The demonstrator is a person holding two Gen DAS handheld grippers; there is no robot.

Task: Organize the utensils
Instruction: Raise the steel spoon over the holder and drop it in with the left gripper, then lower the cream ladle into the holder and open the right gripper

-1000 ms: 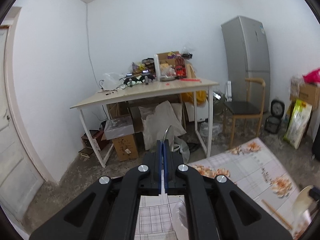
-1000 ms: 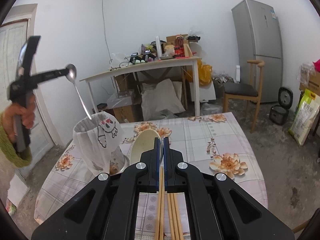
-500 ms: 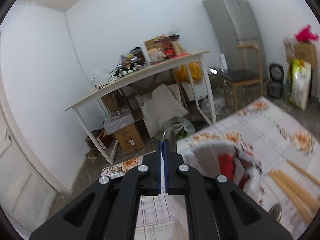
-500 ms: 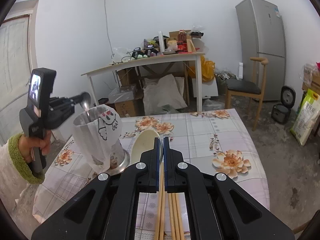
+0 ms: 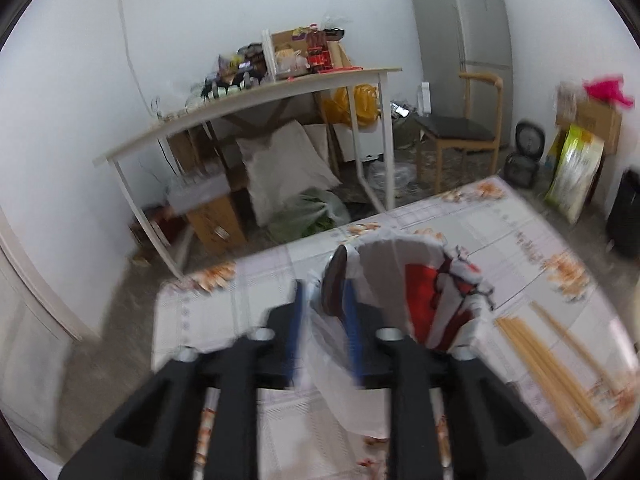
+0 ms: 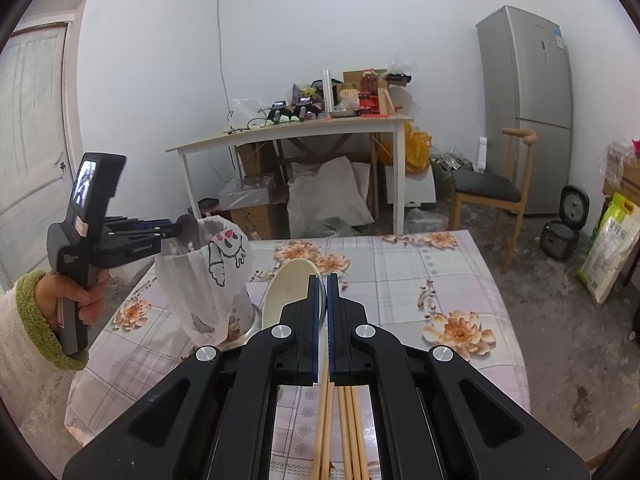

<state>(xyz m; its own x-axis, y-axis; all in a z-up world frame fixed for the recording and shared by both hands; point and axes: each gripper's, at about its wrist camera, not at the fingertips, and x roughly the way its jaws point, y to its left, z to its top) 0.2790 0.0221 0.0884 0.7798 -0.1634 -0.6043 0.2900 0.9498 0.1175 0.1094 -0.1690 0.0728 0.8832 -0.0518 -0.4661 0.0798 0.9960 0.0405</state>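
- Spoon (image 5: 335,286) drop-off looks like the step in hand: the left gripper (image 5: 322,308) has its jaws spread, and the spoon's bowl shows between them at the rim of the white bag-lined holder (image 5: 420,280). Whether the spoon is free of the pads is hard to tell through the blur.
- Right gripper (image 6: 323,280) sits low over the chopsticks (image 6: 340,432) on the floral tablecloth (image 6: 420,272), jaws nearly together with only a slit between; it grips nothing visible.
- Cream plate (image 6: 290,292) lies just beside the holder.
- Next move likely calls for drawing the left tool clear without snagging the thin bag, then pinching the chopsticks.
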